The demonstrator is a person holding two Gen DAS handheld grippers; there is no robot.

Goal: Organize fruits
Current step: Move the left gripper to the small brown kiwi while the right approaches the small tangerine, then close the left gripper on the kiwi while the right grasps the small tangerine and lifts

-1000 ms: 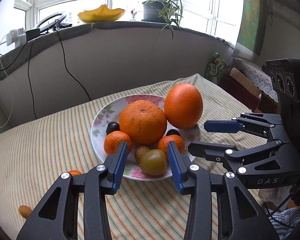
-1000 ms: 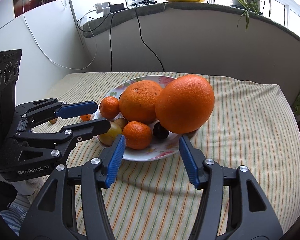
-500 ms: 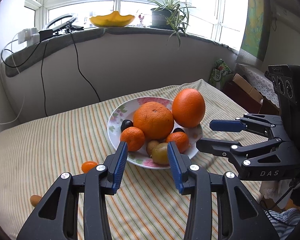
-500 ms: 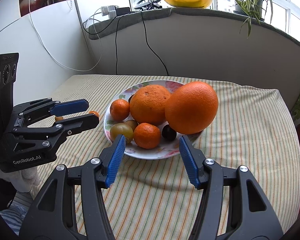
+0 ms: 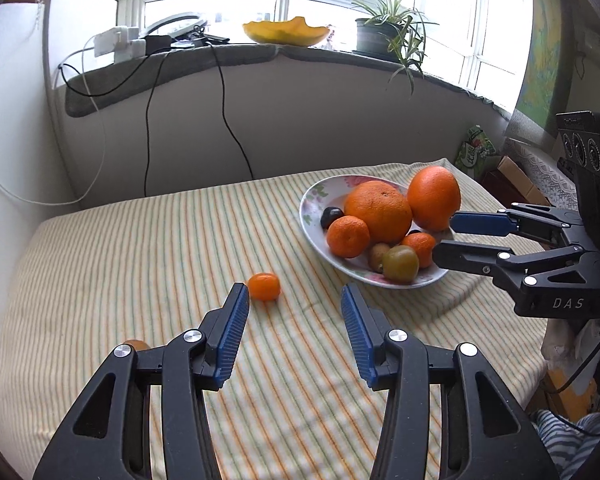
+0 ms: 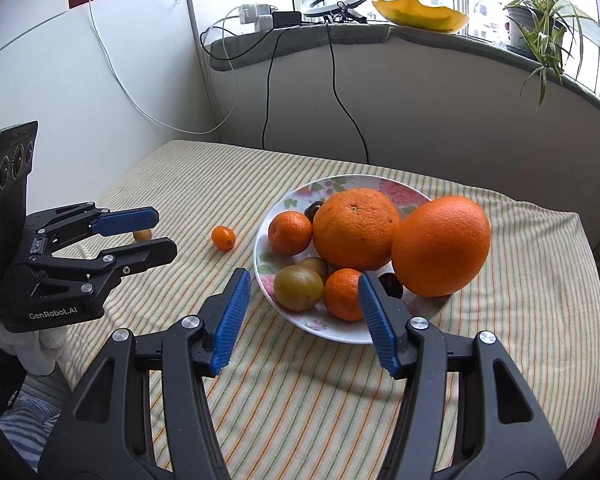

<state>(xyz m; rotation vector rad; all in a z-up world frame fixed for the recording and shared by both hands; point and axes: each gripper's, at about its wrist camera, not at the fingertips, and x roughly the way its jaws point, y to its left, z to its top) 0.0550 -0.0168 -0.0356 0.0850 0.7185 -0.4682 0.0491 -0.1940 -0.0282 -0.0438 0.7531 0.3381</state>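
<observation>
Left gripper (image 5: 292, 328): 2 black arms run in from the bottom edge of its own view toward 12 o'clock, each ending in a ribbed blue pad. The jaws have just been opening; the fingers (image 5: 233, 330) stand apart with nothing between them, pitched downward. In the right wrist view it sits at 9 o'clock, fingers pointing toward 3 o'clock, one above the other, a gloved hand (image 6: 40, 346) beneath its body.

Right gripper (image 6: 304, 318): fingers (image 6: 376, 326) parted, nothing gripped, pitched downward. In the left wrist view it enters from 3 o'clock, fingers pointing toward 9 o'clock, one above the other.

Striped sleeve (image 5: 572, 436) visible at 5 o'clock.
</observation>
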